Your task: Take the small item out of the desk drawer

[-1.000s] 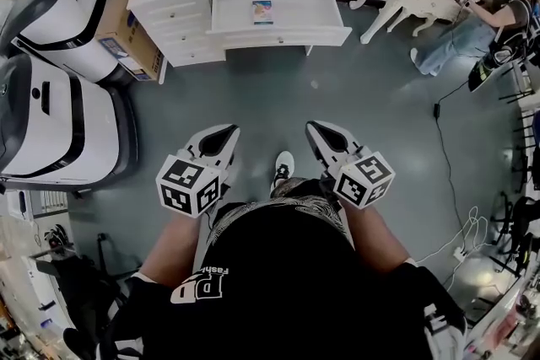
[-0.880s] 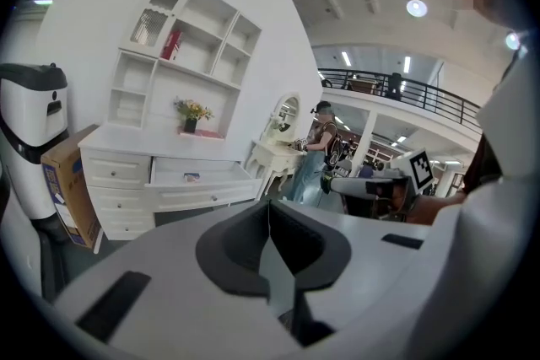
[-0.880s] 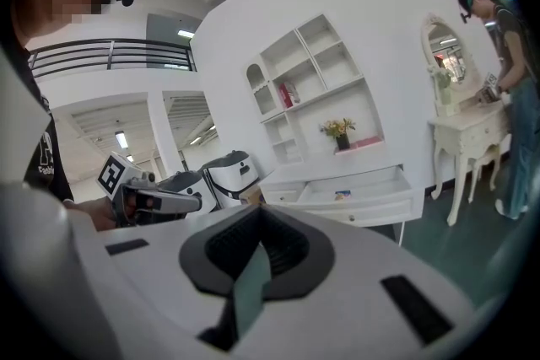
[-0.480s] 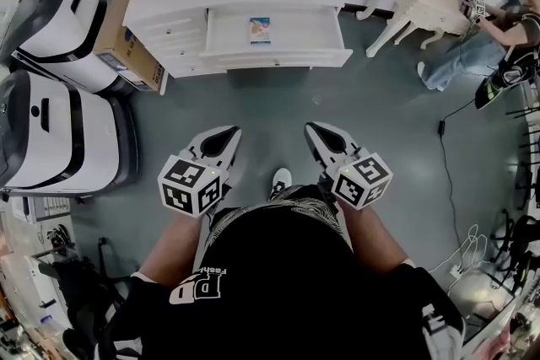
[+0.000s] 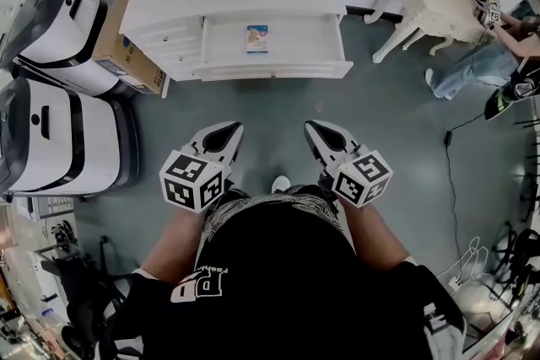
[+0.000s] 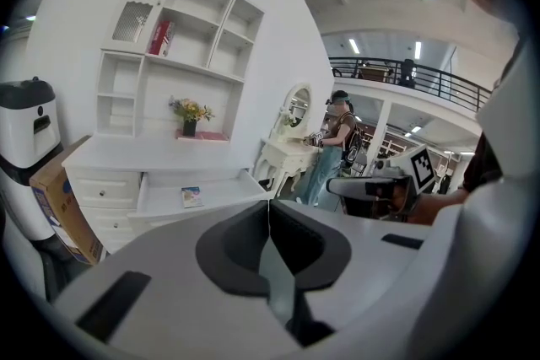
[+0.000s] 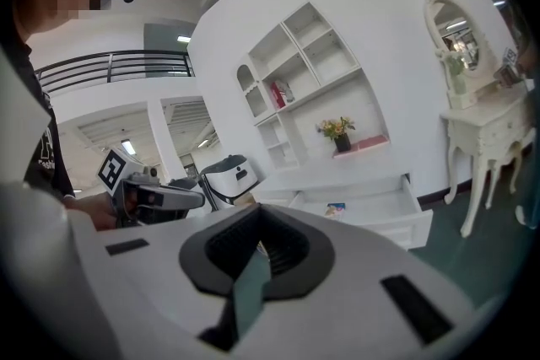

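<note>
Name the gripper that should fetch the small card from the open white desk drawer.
Left, narrowly: the small blue-and-white card in the open white drawer lies slightly to the left gripper's side. Both it and the right gripper are shut, empty and far off.

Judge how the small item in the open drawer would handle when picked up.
The small item lies flat in the drawer, so probably thin and light. Flush on the bottom, it likely slides rather than rolls.
</note>
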Action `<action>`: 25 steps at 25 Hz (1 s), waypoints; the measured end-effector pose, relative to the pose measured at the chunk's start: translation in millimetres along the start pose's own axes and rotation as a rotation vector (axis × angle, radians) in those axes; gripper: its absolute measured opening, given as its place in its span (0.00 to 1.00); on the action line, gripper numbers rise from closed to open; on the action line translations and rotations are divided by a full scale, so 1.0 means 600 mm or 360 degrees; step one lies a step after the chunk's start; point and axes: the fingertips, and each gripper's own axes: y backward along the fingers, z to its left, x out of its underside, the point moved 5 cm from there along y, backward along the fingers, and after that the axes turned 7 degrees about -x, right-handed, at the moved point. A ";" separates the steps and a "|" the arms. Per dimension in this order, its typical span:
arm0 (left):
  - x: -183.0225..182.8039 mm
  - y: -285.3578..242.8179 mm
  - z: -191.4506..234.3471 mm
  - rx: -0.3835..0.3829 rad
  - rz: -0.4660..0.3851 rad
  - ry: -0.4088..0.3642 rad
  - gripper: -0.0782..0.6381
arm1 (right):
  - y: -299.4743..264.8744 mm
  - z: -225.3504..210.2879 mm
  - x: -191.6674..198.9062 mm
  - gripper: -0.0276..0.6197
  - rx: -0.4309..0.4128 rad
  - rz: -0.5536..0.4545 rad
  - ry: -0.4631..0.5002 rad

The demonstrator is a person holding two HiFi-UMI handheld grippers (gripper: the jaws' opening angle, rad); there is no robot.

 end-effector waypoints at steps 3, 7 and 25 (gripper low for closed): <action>-0.012 -0.022 -0.009 0.0010 -0.0005 -0.0021 0.13 | 0.002 -0.026 0.000 0.06 0.0002 0.0008 -0.0014; -0.023 -0.036 -0.003 -0.0016 0.0007 -0.0016 0.13 | 0.003 -0.043 -0.006 0.06 -0.0002 0.0006 -0.0027; -0.079 -0.152 0.084 0.0062 -0.0007 0.0016 0.13 | -0.067 -0.123 -0.047 0.06 0.0113 0.0058 -0.0009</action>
